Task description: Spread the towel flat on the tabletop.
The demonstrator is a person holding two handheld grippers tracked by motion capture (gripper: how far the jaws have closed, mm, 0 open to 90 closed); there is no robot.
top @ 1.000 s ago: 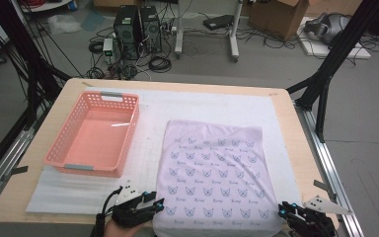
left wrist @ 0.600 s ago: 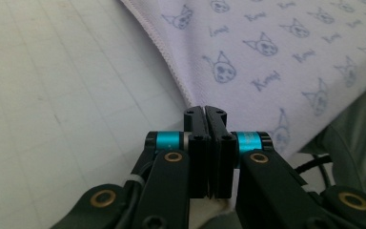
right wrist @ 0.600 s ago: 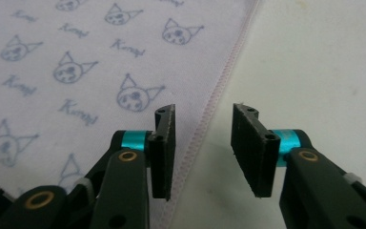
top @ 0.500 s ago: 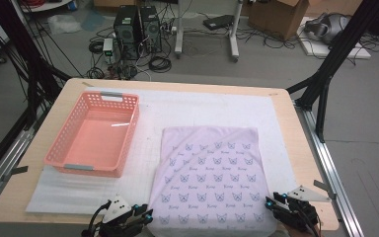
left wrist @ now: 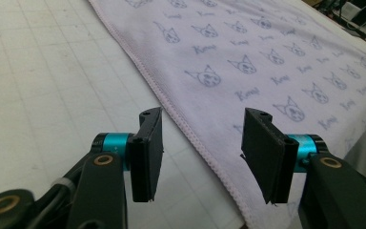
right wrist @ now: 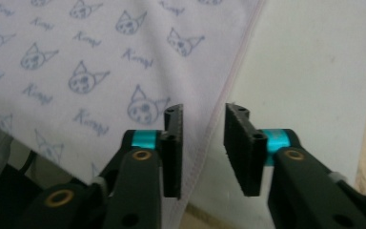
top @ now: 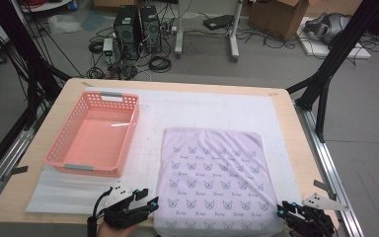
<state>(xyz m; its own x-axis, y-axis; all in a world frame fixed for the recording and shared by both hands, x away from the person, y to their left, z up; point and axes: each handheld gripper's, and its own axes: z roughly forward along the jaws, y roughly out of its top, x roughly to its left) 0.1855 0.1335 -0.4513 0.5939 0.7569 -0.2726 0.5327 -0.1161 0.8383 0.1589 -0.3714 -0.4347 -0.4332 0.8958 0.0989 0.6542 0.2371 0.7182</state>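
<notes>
Both my claws just opening, towel's [top: 212,180] near corners let go since a second ago, left claw [top: 145,200] astride its left hem, right claw [top: 282,211] astride its right hem, towel flat on worktop [top: 276,98] beside pink basket [top: 94,133].

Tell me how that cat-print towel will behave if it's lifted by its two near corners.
The cat-print towel lies flat with soft wrinkles, so it will probably hang limp and sag between the corners. It looks thin, likely light. Its stitched hem may give a firmer pinch.
</notes>
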